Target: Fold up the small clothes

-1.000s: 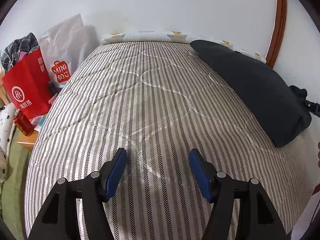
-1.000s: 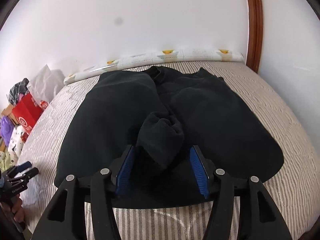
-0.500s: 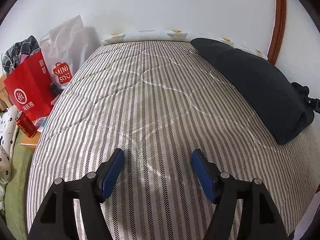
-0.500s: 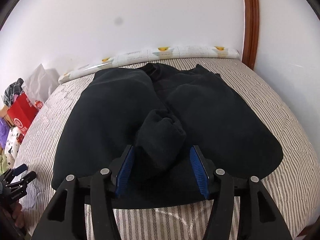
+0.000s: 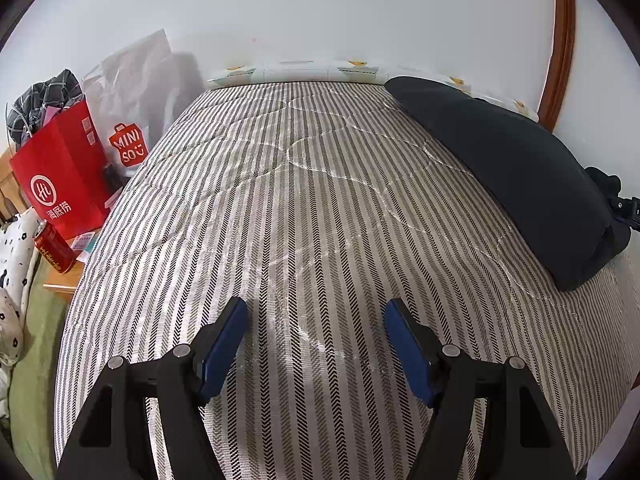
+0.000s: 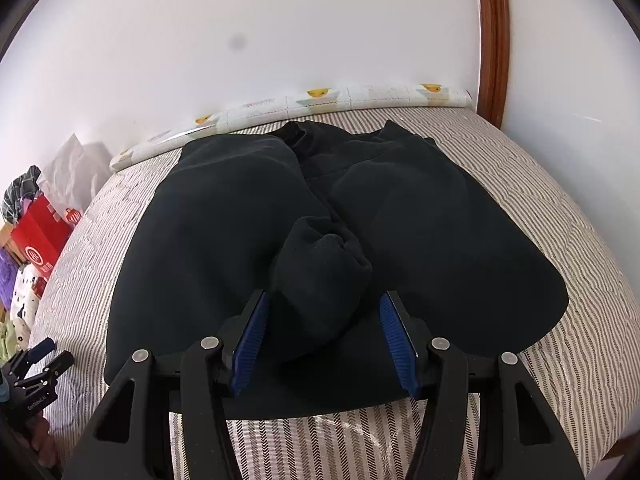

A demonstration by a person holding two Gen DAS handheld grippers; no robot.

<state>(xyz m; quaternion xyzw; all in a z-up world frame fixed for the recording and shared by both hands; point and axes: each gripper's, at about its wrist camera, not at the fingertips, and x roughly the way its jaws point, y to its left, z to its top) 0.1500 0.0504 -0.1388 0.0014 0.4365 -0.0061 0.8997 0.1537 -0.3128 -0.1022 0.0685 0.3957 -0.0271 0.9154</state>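
Observation:
A black garment (image 6: 224,240) lies spread on the striped bed, with a bunched sleeve or cuff (image 6: 320,272) lying on top of it at the near middle. My right gripper (image 6: 324,312) is open, its blue pads on either side of that bunched part and apart from it. In the left wrist view the same garment (image 5: 516,168) lies at the right side of the bed. My left gripper (image 5: 316,320) is open and empty over bare striped cover, well left of the garment. It also shows in the right wrist view (image 6: 36,368) at the lower left.
The striped bed cover (image 5: 280,200) fills the view. A patterned white roll (image 6: 340,100) lies along the wall at the far edge. A red paper bag (image 5: 60,176), a white Miniso bag (image 5: 128,92) and a red can (image 5: 54,246) stand left of the bed. A wooden door frame (image 6: 490,40) stands at right.
Both grippers have drawn back slightly; the views shifted a little. Both stay open, and the garment has not moved.

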